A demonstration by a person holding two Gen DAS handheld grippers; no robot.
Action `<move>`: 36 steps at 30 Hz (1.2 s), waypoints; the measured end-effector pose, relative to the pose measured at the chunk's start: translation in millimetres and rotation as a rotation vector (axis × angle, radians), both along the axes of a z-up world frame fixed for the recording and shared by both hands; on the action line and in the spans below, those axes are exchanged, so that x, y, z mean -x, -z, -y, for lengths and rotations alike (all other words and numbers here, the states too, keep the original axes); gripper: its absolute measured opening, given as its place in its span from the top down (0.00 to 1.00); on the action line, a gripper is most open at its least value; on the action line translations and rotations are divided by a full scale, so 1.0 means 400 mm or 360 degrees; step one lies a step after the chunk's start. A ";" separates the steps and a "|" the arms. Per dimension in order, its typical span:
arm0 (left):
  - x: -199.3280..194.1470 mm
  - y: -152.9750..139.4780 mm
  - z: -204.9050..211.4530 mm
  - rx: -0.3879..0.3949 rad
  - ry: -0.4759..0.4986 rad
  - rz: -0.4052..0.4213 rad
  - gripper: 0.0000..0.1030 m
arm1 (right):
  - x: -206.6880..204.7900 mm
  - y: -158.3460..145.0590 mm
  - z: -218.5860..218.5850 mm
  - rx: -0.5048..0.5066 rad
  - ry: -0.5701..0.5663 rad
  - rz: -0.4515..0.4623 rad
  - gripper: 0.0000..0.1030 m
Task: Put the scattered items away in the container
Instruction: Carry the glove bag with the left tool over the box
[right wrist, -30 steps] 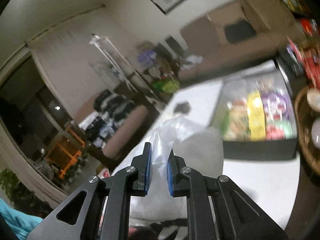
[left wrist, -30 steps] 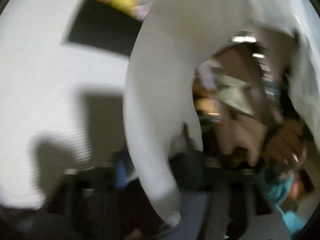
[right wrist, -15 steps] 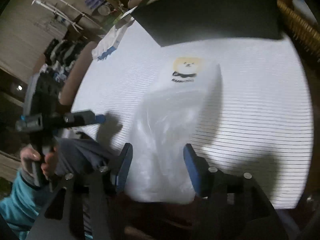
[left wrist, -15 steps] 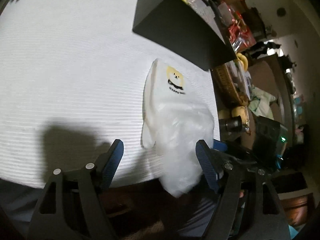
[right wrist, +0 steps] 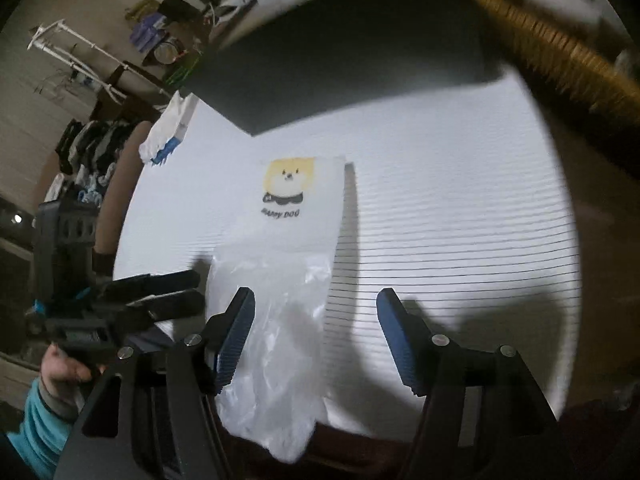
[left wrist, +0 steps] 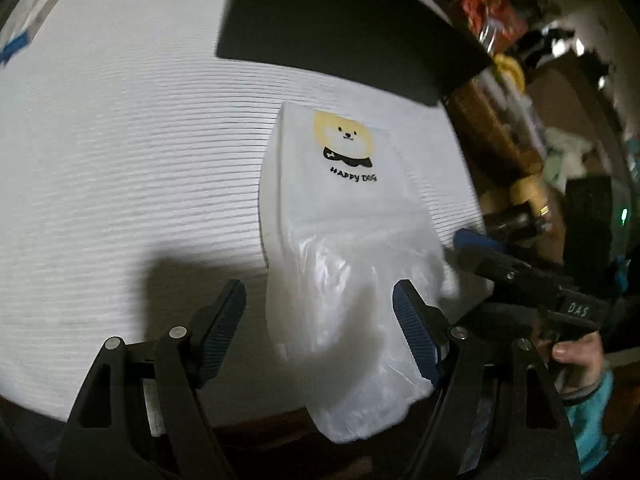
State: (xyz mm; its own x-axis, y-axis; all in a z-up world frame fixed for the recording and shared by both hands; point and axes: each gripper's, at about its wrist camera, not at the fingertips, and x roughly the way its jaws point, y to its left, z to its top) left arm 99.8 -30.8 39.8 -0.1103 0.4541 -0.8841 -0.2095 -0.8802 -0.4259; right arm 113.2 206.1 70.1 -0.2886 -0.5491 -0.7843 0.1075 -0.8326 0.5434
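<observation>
White bag [left wrist: 340,216], yellow dog print; container [left wrist: 344,32] seemingly black.

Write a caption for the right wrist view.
Right gripper opening over a white dog-print bag lying before a black box.

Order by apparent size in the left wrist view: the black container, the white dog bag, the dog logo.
1. black container, partly cropped
2. white dog bag, nearer the camera, so nearly alike
3. dog logo

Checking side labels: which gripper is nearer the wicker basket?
Right. The right gripper, jaws opening over one edge of the Happy Dog bag, sits on the side of the wicker basket; the left gripper is beyond the bag, farther away.
</observation>
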 end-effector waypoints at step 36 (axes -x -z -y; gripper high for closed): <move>0.110 -0.536 -0.057 -0.0323 0.0308 -0.0683 0.91 | 0.069 -0.463 0.045 0.0317 -0.0220 -0.0655 0.86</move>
State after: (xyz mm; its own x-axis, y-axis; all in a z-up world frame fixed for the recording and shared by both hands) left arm 55.7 -8.1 254.1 -0.3411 0.6601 -0.6693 -0.5541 -0.7163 -0.4240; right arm 85.7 188.1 255.5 -0.4671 -0.7322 -0.4957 0.4495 -0.6794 0.5799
